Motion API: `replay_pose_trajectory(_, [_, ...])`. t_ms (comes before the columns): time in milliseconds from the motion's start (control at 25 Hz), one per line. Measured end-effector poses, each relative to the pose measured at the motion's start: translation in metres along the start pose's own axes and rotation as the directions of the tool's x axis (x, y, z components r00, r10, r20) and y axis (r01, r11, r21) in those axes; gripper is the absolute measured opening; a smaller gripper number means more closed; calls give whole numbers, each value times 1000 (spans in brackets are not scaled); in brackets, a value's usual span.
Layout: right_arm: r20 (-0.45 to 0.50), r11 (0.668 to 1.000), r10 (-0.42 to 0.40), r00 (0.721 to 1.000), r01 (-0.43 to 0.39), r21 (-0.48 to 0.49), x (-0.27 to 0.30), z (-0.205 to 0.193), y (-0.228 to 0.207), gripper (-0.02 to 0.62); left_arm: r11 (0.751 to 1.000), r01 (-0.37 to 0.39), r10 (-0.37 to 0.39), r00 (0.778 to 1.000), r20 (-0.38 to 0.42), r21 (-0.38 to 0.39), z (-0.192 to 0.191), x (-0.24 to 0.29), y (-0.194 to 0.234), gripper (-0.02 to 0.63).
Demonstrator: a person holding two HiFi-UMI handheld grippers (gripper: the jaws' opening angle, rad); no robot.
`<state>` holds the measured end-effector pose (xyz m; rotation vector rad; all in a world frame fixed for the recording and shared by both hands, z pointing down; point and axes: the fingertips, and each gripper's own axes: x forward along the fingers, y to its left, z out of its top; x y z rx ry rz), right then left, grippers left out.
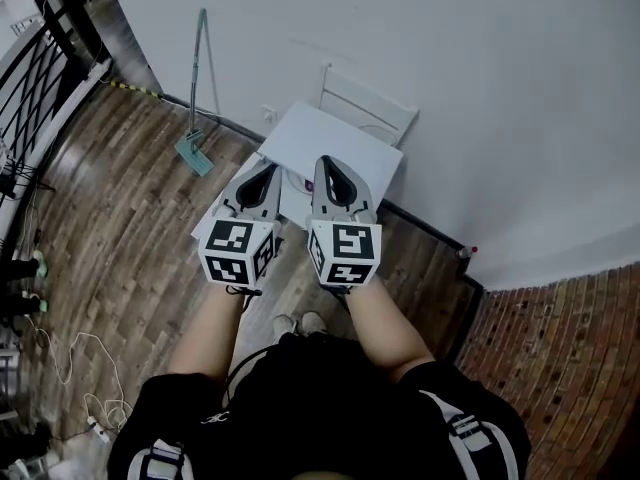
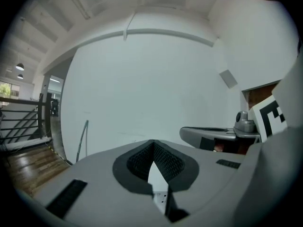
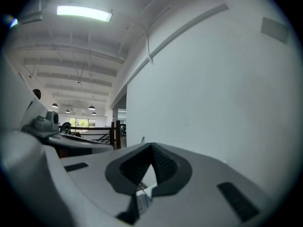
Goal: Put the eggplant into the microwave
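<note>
Both grippers are held high and close to my head, far above a small white table [image 1: 330,140]. My left gripper [image 1: 271,167] is shut, its tips meeting with nothing between them; the left gripper view shows the closed tips [image 2: 153,141] against a bare white wall. Beside it, my right gripper [image 1: 324,159] is also shut and empty, its tips [image 3: 151,145] touching and level. Between the two grippers, down on the table, a small purple patch [image 1: 308,184] shows on something pale, possibly the eggplant; most of it is hidden. No microwave can be made out.
A white chair [image 1: 368,106] stands behind the table against the white wall. A mop [image 1: 197,118] leans on the wall at left. A black railing [image 1: 40,78] runs along the far left, cables [image 1: 70,363] lie on the wood floor, and a brick-patterned floor [image 1: 560,368] lies at right.
</note>
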<state>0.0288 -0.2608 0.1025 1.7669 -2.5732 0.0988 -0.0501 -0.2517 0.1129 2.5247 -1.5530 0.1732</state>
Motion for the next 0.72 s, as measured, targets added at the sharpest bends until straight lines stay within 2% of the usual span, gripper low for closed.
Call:
replay_pose_trajectory(160, [-4, 1000, 11, 1000, -11, -1, -15, 0, 6, 12, 1000, 12, -12, 1000, 1, 4, 3, -13, -10, -2])
replay_pose_trajectory(400, [24, 996, 12, 1000, -10, -84, -27, 13, 21, 12, 999, 21, -20, 1000, 9, -27, 5, -23, -8, -2])
replay_pose_trajectory(720, [27, 995, 14, 1000, -11, -96, -29, 11, 27, 12, 999, 23, -22, 1000, 20, -43, 8, -28, 1, -2])
